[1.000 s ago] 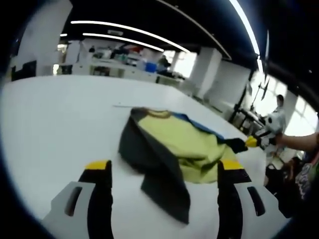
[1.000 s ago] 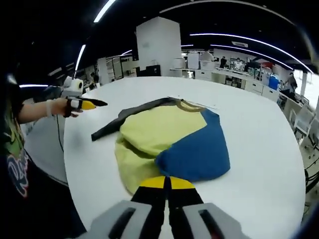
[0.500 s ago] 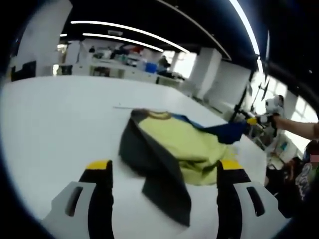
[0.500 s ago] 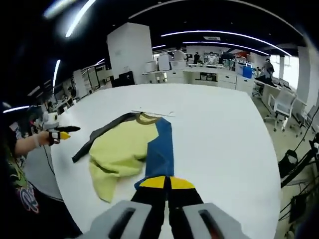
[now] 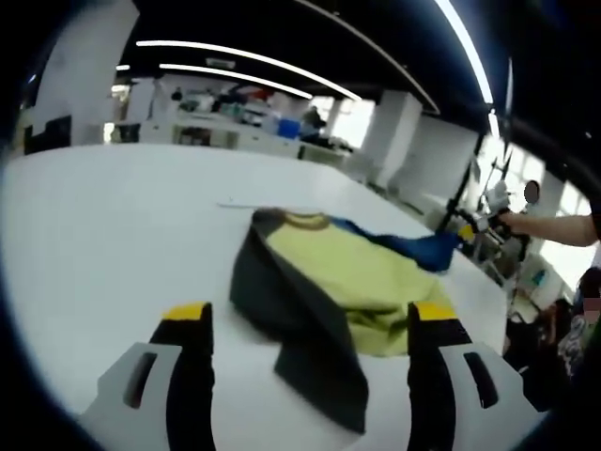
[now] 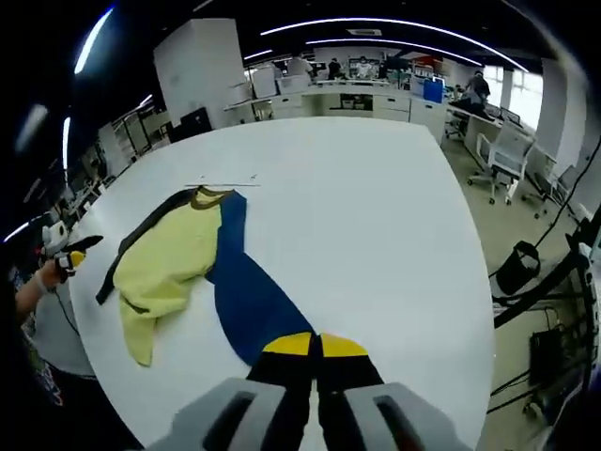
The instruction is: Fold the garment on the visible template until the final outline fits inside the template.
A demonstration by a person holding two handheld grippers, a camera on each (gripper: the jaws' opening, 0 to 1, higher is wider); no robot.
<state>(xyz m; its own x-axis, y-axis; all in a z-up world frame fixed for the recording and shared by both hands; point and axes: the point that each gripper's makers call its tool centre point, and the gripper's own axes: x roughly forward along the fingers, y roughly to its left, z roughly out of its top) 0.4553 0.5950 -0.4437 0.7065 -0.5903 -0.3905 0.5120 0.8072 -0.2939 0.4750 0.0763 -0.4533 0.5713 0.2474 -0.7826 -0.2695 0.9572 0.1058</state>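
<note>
Blue sleeve, clenched in my right claw, now stretches well clear of the shirt lying on the worktop, spreading it for folding, while my left claw hovers released.

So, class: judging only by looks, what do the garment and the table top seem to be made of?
The garment: soft woven or knit fabric, matte; it drapes, creases, and its blue panel stretches toward the right gripper. The table: a hard, smooth white top, probably laminate, though the exact material is unclear.
</note>
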